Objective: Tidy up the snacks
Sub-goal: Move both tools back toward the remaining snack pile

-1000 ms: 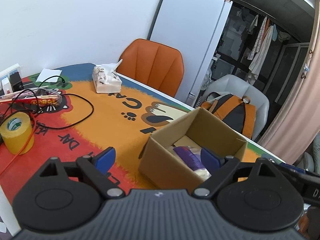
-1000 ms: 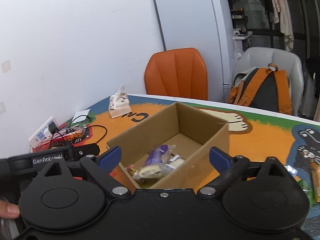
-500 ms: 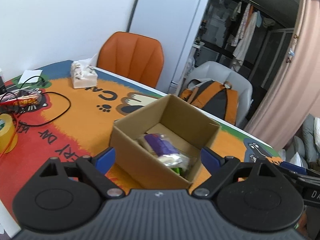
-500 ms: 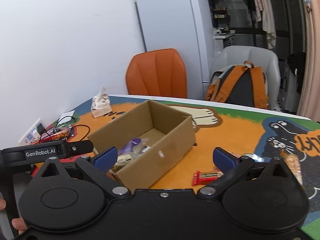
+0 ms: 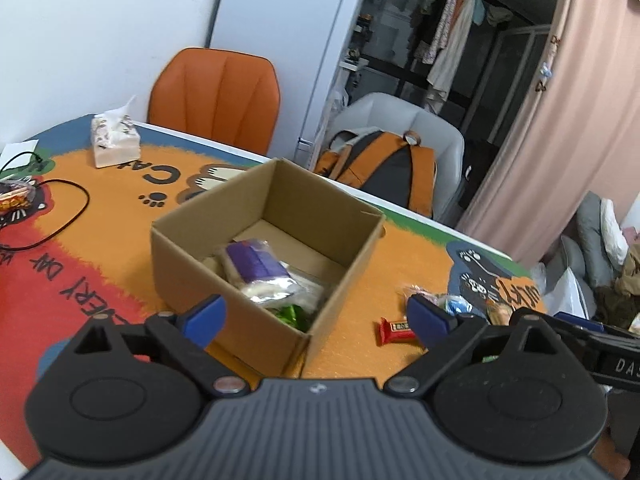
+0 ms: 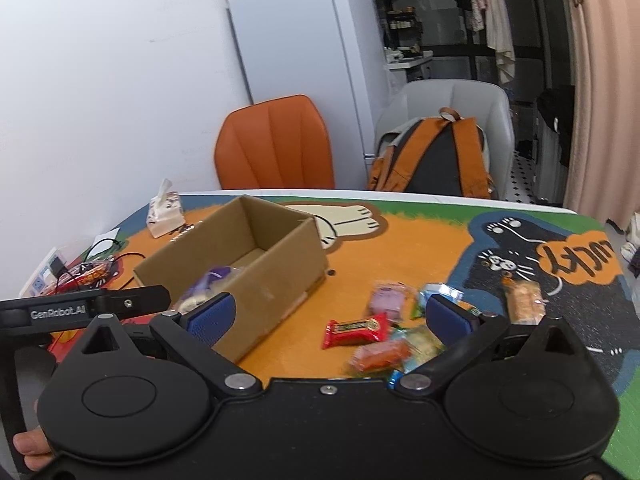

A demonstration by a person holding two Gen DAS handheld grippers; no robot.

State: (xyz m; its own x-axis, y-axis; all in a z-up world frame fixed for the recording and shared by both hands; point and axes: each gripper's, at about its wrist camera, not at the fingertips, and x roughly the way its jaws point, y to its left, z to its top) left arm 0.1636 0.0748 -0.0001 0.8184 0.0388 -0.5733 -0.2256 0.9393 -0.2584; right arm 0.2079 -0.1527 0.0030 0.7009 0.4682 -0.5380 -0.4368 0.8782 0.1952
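An open cardboard box stands on the table and shows in the right wrist view too. It holds several snack packets, a purple one on top. Loose snacks lie to its right: a red bar, a purple packet, an orange packet and a biscuit pack. The red bar also shows in the left wrist view. My left gripper is open and empty above the box's near corner. My right gripper is open and empty above the loose snacks.
A tissue pack and black cables lie at the table's far left. An orange chair and a grey chair with an orange backpack stand behind the table. A white fridge stands beyond.
Both grippers have swung to the right. The box has shifted left in both views and the loose snacks have come into sight. Both stay open.
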